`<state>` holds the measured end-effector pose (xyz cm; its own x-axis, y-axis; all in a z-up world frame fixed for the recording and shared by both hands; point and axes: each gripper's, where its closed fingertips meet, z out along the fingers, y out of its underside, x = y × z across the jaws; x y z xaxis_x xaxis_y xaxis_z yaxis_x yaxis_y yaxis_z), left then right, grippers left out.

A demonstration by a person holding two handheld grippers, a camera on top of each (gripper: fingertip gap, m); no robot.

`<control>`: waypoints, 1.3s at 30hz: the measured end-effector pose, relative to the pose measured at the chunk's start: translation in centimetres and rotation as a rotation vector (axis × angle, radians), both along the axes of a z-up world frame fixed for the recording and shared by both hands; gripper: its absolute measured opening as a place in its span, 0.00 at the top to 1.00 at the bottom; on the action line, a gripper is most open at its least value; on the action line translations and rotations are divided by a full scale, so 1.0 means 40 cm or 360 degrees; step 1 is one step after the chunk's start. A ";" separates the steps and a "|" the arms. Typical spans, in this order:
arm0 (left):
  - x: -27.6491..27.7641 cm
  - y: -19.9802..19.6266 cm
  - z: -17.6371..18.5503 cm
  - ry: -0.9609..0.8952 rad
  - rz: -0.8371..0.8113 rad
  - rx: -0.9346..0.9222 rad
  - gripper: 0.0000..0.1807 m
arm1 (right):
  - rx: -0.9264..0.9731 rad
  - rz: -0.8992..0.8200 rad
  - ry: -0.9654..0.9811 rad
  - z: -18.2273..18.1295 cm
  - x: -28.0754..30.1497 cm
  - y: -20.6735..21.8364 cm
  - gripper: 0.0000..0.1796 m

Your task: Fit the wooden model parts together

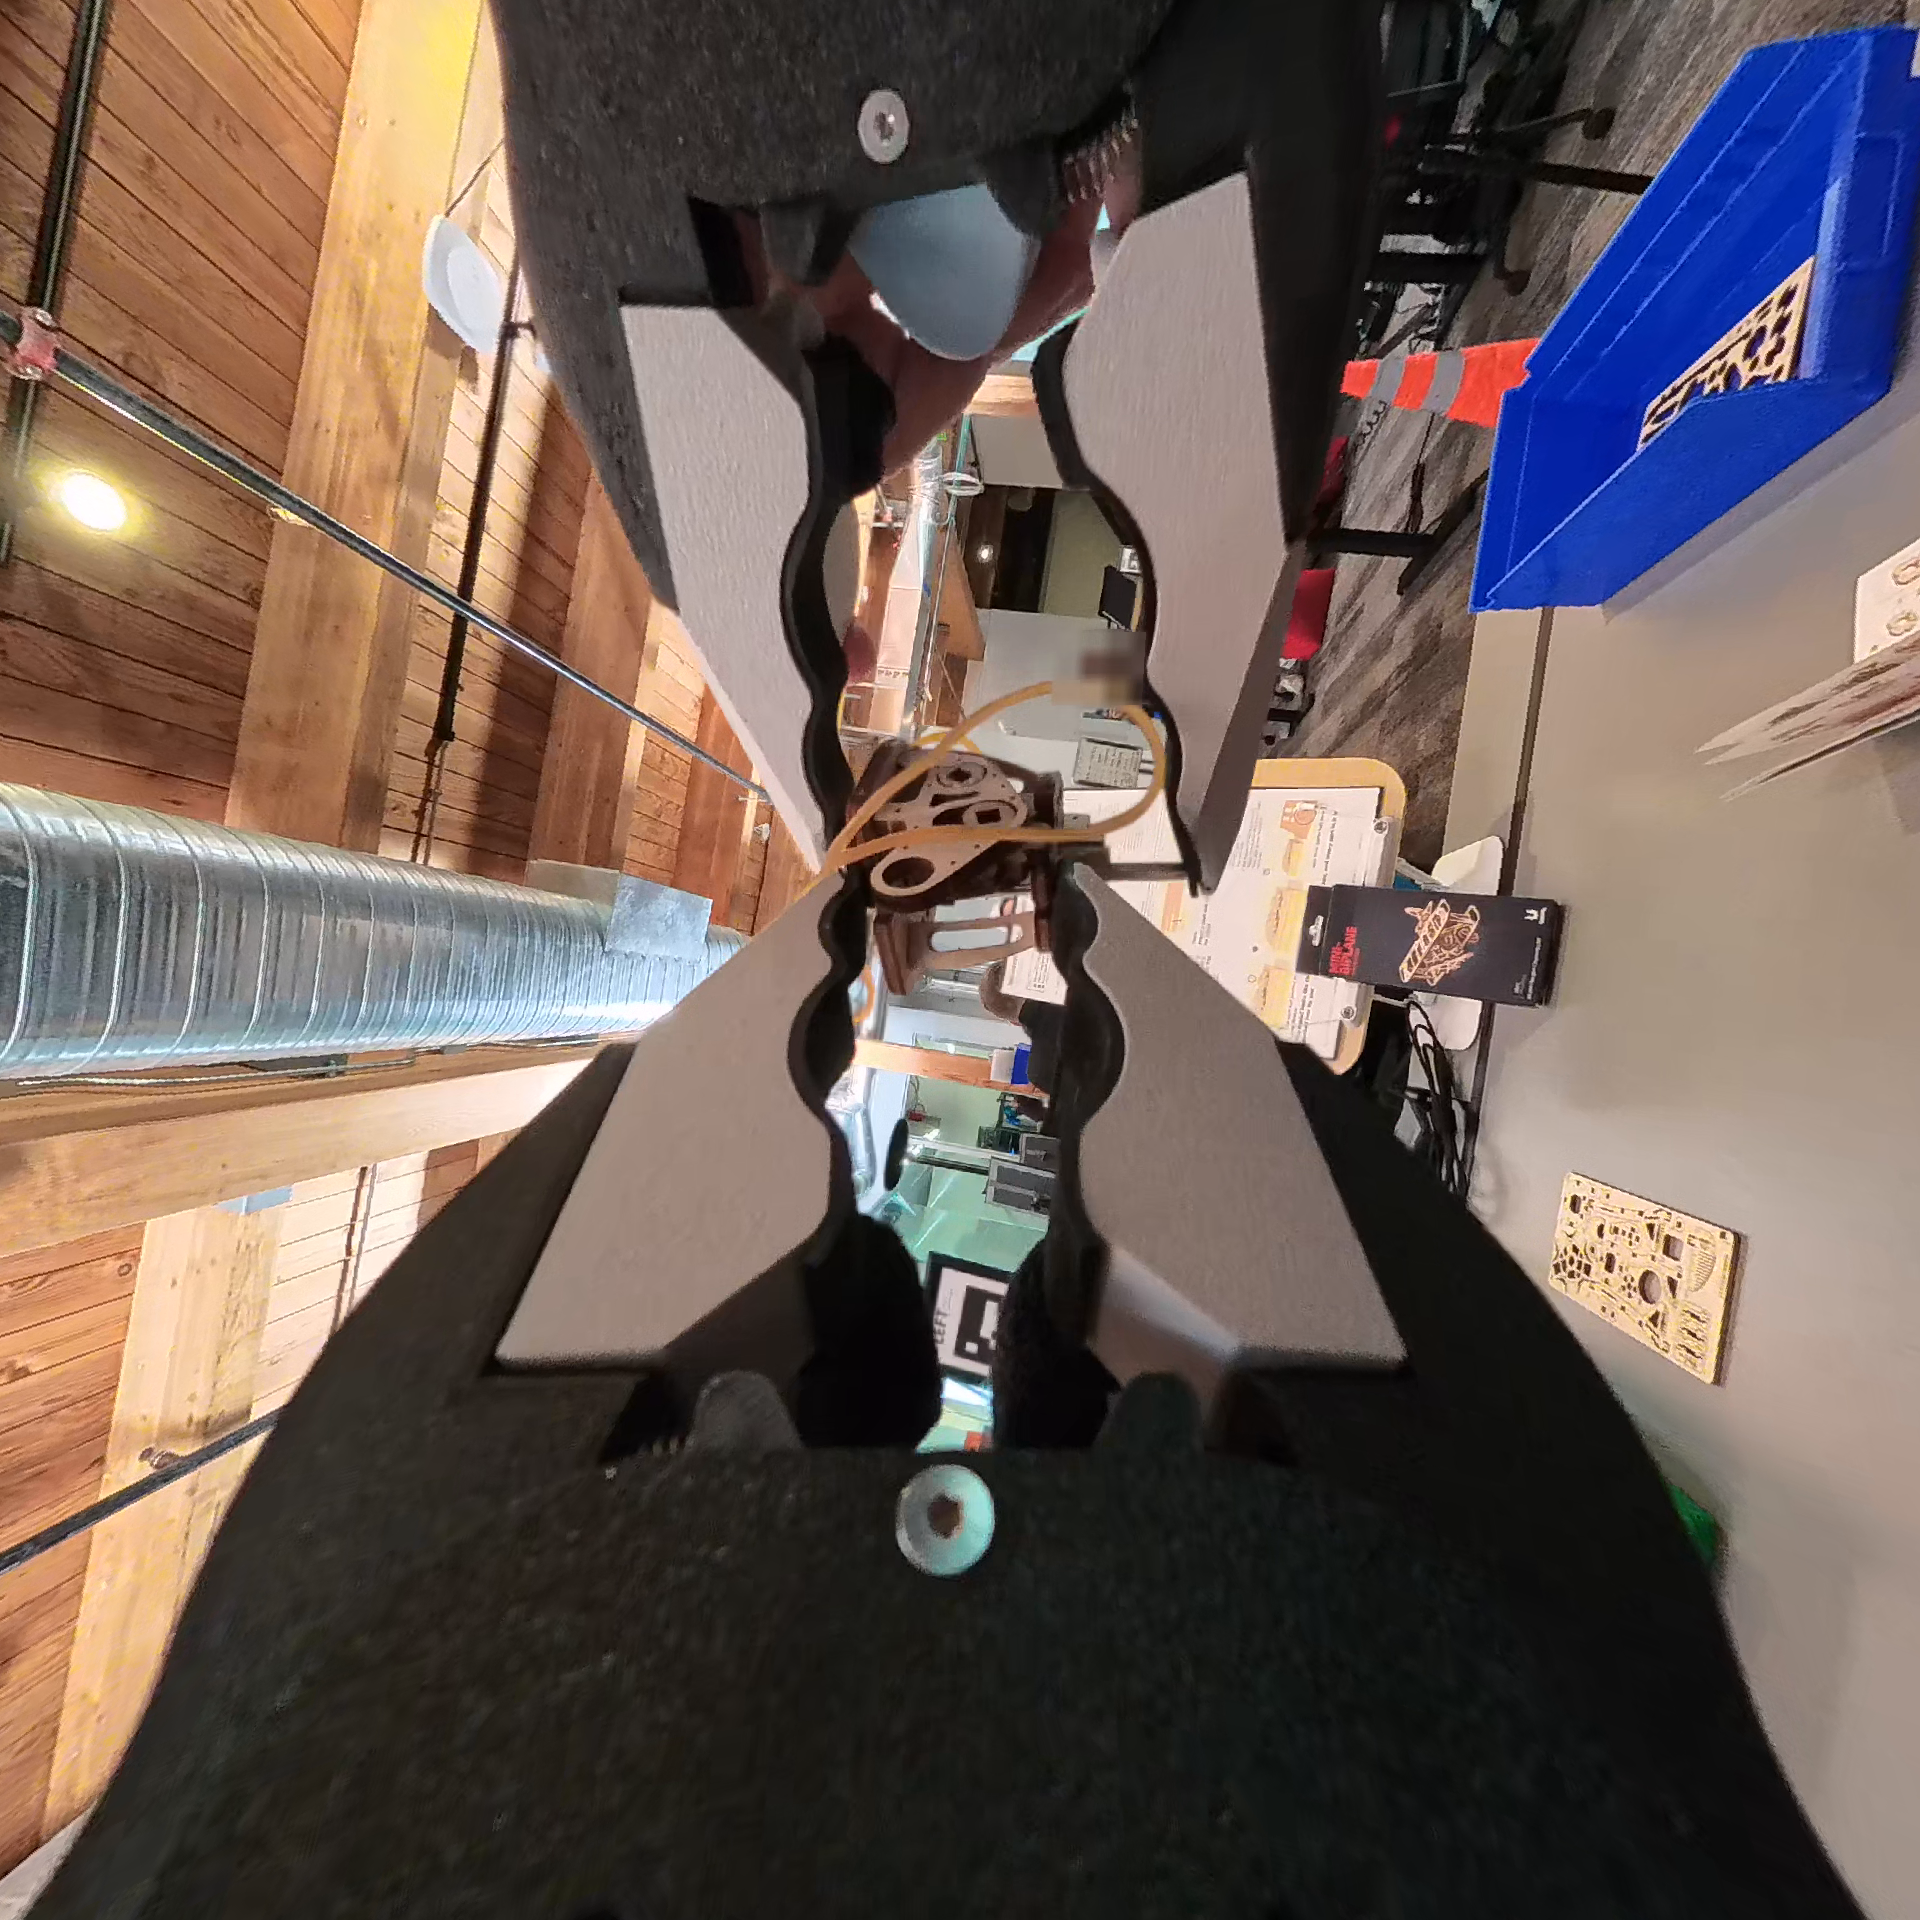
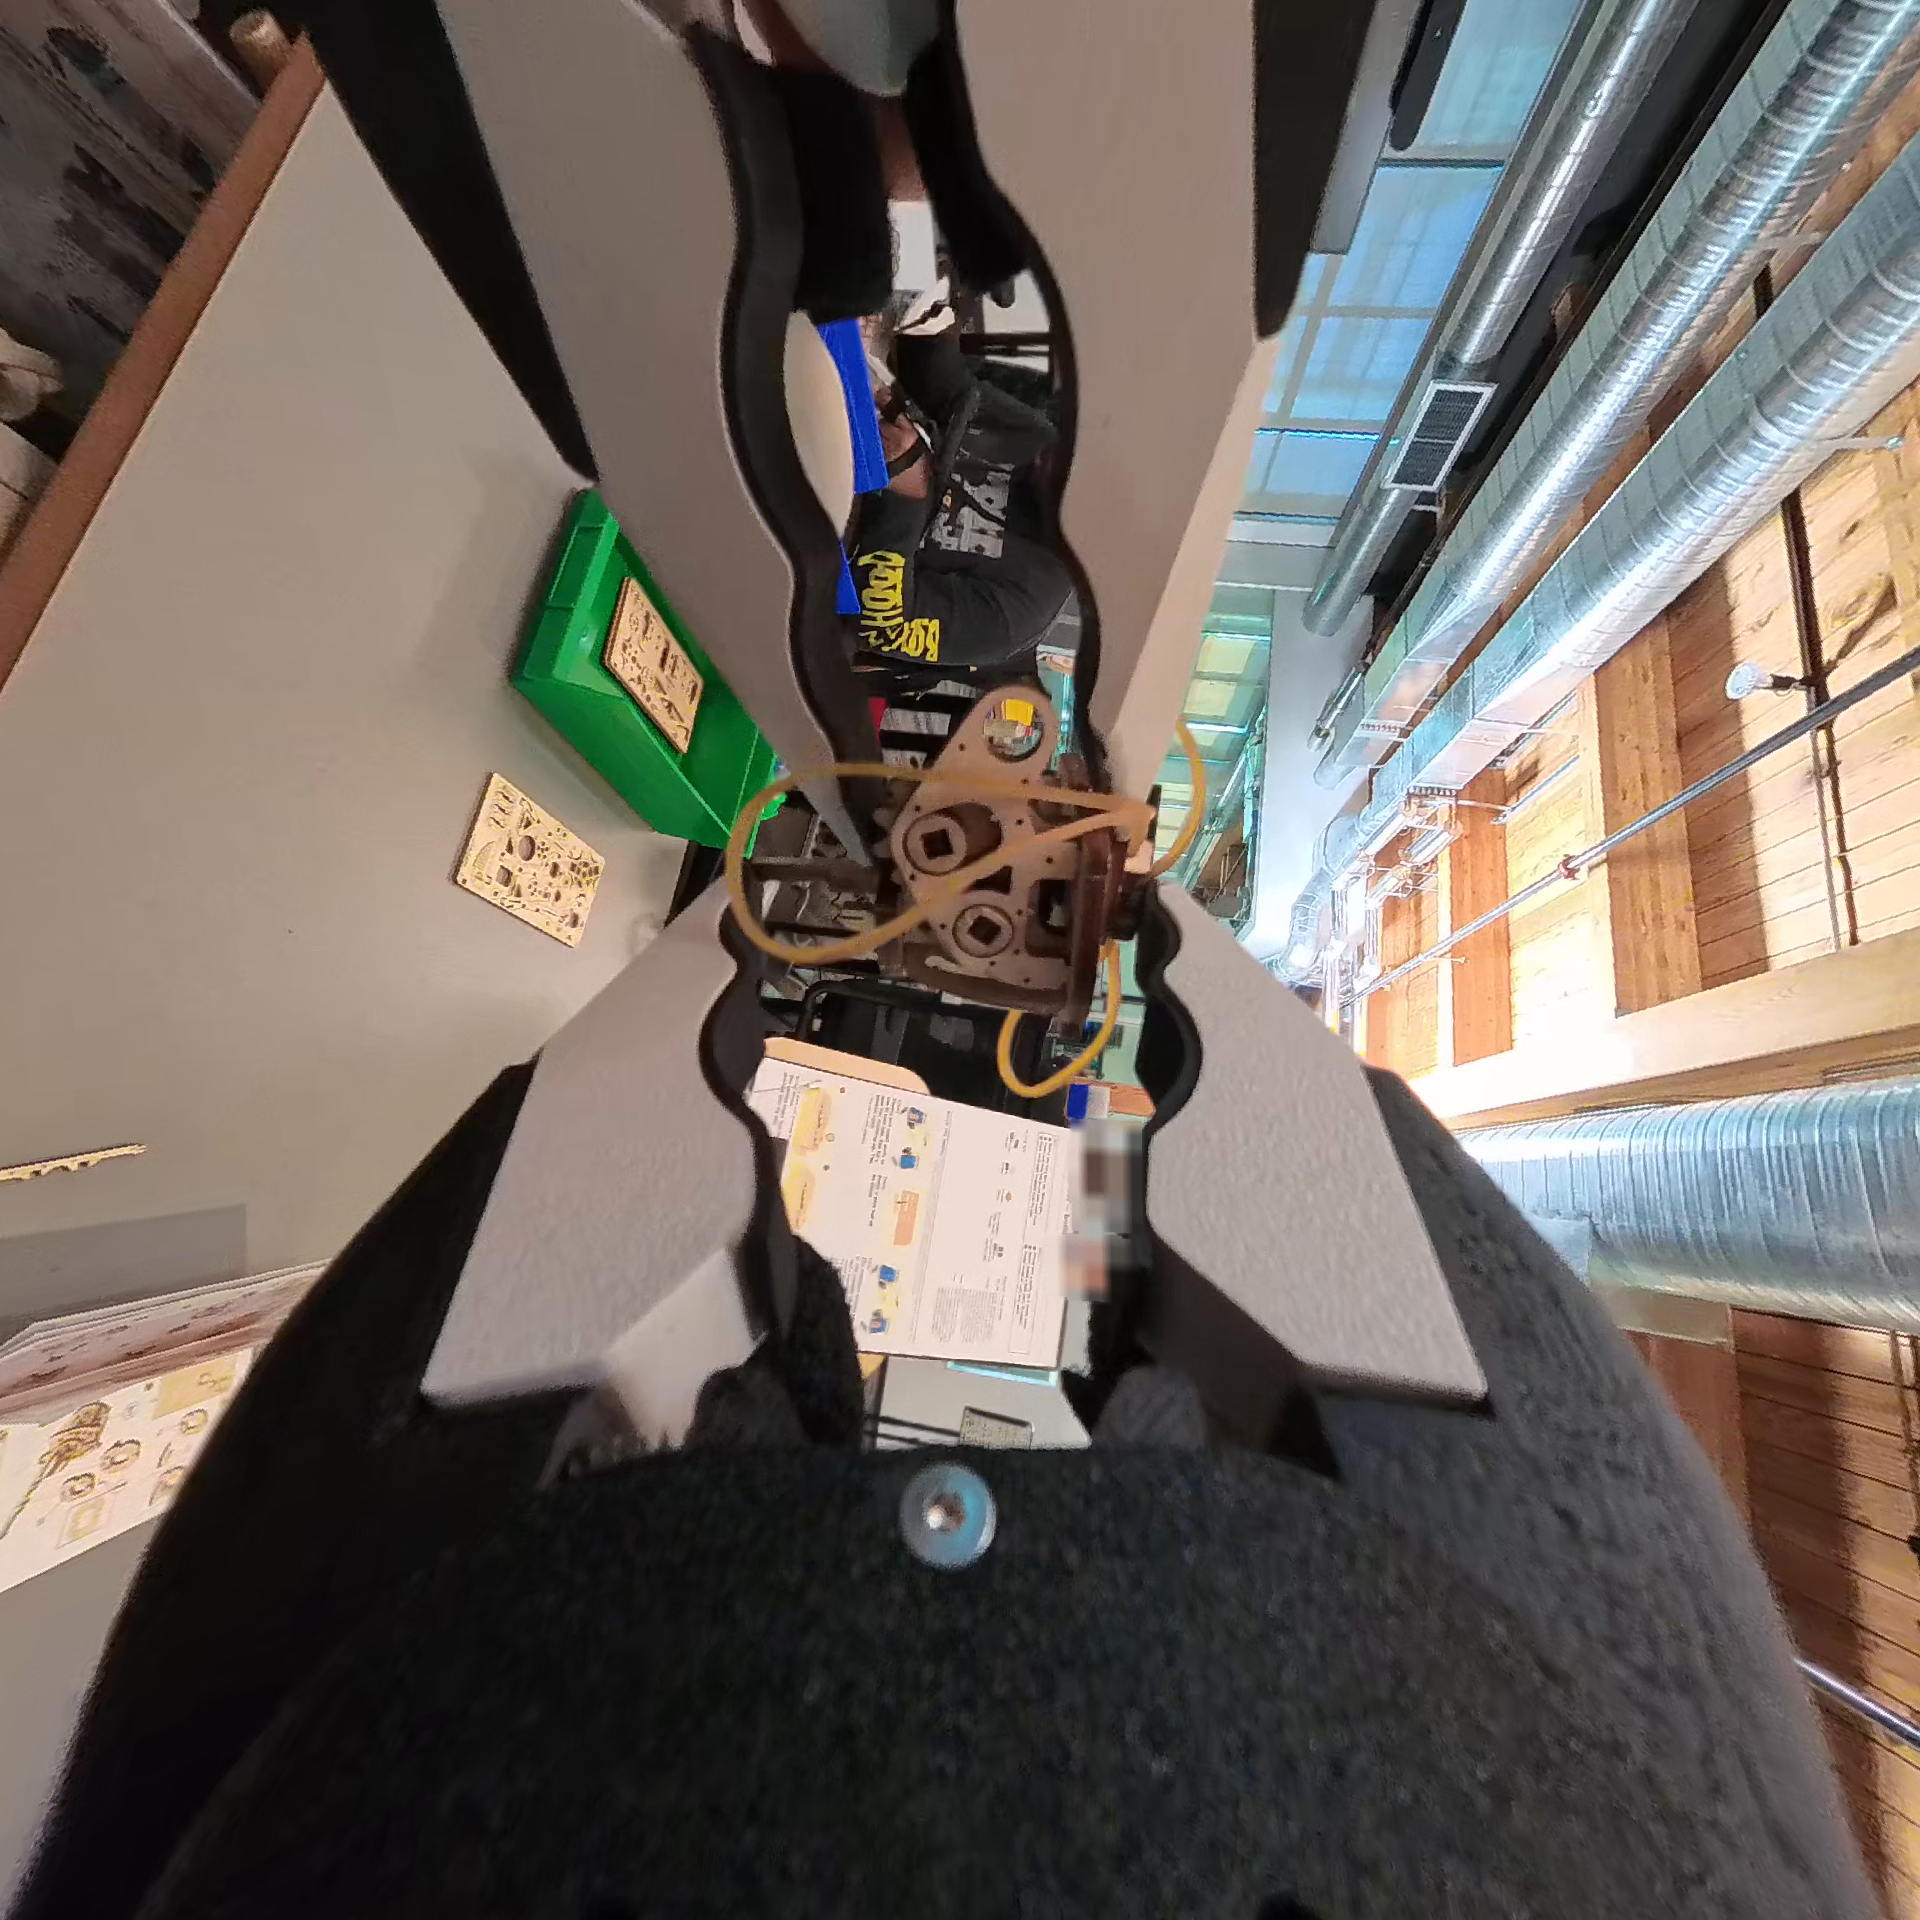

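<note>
A small brown wooden model (image 1: 940,831) with round cut-outs hangs in the air between my two grippers, which face each other. My left gripper (image 1: 956,899) is shut on its lower part. In the right wrist view the model (image 2: 987,883) shows a plate with two square holes. A yellow rubber band (image 2: 831,771) loops loosely over it. My right gripper (image 2: 940,920) stands open around the model. Its right fingertip (image 2: 1158,914) touches the model's edge, and the left one is apart from it. The left gripper (image 2: 982,800) comes in from above there.
A grey table (image 1: 1714,1039) carries a blue bin (image 1: 1704,343), a wooden part sheet (image 1: 1642,1273), a black box (image 1: 1434,940) and an instruction clipboard (image 1: 1309,831). A green bin (image 2: 634,675), another part sheet (image 2: 530,857) and an open booklet (image 2: 104,1423) lie on it too. A person (image 2: 956,582) sits beyond. Left and right tips are no more than a few centimetres apart.
</note>
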<state>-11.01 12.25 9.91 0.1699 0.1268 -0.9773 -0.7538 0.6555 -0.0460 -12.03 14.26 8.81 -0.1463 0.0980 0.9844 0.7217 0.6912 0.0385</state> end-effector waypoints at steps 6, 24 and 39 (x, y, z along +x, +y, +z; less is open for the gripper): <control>0.003 0.004 -0.010 0.0022 -0.0022 -0.0015 0.82 | -0.0002 -0.0001 -0.0044 -0.012 0.005 0.004 0.60; 0.015 0.017 -0.015 0.0028 0.0019 0.0025 0.82 | -0.0036 -0.0044 -0.0100 -0.019 0.016 0.001 0.58; 0.011 0.016 -0.016 -0.0023 0.0024 0.0086 0.82 | -0.0259 0.0016 -0.0005 -0.028 0.004 -0.011 0.55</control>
